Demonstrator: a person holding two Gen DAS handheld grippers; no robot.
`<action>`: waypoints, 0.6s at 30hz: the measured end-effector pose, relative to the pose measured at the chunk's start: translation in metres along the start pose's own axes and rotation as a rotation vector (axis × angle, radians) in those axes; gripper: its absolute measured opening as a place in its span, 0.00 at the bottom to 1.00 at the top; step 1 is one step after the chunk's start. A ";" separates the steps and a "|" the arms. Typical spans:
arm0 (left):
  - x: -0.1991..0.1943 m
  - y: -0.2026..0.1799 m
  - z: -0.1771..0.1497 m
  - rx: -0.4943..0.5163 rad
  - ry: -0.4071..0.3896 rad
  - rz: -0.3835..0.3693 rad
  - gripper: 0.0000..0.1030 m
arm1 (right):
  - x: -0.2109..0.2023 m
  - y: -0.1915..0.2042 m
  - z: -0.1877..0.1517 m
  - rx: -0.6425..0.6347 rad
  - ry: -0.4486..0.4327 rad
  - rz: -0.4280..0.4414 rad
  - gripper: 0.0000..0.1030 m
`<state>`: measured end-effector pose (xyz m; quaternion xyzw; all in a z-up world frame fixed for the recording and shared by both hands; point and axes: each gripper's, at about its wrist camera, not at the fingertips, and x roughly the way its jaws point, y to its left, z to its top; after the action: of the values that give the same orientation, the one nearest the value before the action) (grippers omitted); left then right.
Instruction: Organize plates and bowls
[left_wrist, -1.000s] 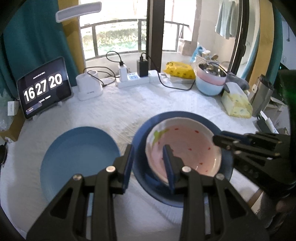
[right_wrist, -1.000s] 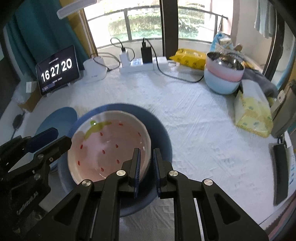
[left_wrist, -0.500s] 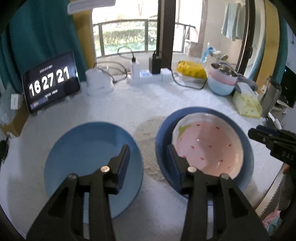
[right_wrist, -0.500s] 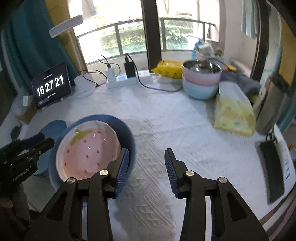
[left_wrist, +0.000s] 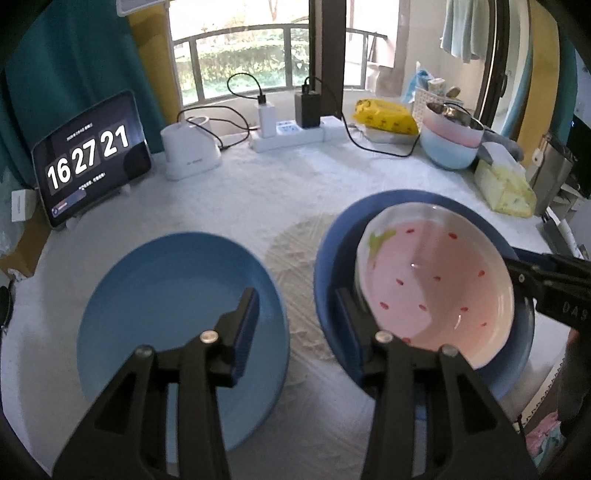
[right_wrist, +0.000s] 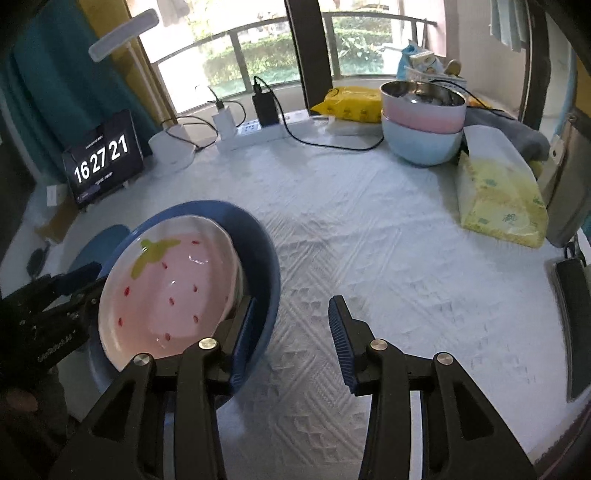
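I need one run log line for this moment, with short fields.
strawberry bowl: in dark blue bowl | light blue plate: alone | left tool: open | right tool: open, holding nothing

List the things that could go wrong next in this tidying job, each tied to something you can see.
1. The strawberry bowl sits off-centre in the dark blue bowl, so a nudge may rock it.
2. The left gripper spans the gap between the blue plate and the dark blue bowl; closing here could grip nothing.
3. The right gripper is open, one of its fingers at the bowl's rim.

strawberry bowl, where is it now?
The strawberry bowl sits inside the dark blue bowl, right of the light blue plate in the left wrist view.
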<state>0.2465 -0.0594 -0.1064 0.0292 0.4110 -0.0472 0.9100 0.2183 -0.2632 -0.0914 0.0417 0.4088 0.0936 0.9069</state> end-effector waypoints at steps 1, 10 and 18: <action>0.001 -0.003 -0.001 0.014 -0.010 0.017 0.42 | 0.001 -0.002 0.000 0.008 0.003 0.002 0.43; 0.007 0.005 -0.003 -0.028 -0.038 -0.034 0.42 | 0.007 -0.013 0.001 0.079 0.029 -0.062 0.67; 0.005 0.003 -0.007 -0.025 -0.082 -0.029 0.42 | 0.007 -0.019 -0.005 0.134 -0.037 -0.009 0.58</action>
<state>0.2444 -0.0562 -0.1145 0.0098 0.3743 -0.0564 0.9255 0.2213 -0.2802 -0.1030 0.1020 0.3975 0.0611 0.9099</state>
